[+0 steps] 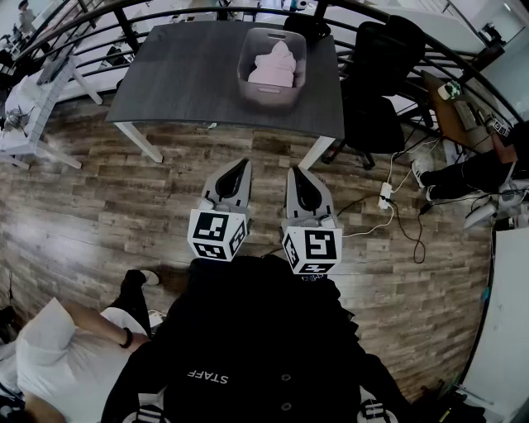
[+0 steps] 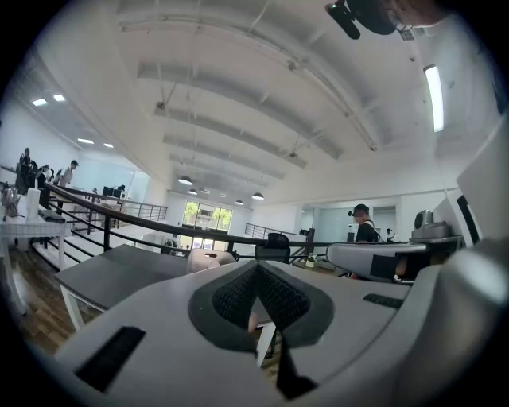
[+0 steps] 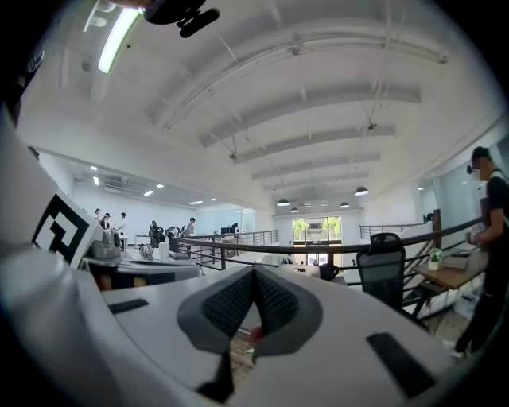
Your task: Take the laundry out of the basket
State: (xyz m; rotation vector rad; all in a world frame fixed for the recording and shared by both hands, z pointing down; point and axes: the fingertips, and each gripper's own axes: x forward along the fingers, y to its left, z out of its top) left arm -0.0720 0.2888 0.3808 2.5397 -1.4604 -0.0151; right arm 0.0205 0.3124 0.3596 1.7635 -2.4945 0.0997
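A grey laundry basket (image 1: 271, 89) stands on the dark table (image 1: 190, 83), toward its right side, with pale pink laundry (image 1: 276, 64) heaped inside. My left gripper (image 1: 243, 164) and right gripper (image 1: 295, 174) hang side by side over the wooden floor, short of the table's near edge, both pointing at it. Each one has its jaws together with nothing between them. In the left gripper view the basket (image 2: 208, 260) shows small beyond the shut left gripper (image 2: 256, 270). In the right gripper view the shut right gripper (image 3: 254, 274) hides most of the table.
Black office chairs (image 1: 376, 74) stand right of the table. A white power strip with cables (image 1: 385, 197) lies on the floor to the right. A person in a white top (image 1: 58, 347) sits at lower left. A curved black railing (image 1: 165, 15) runs behind the table.
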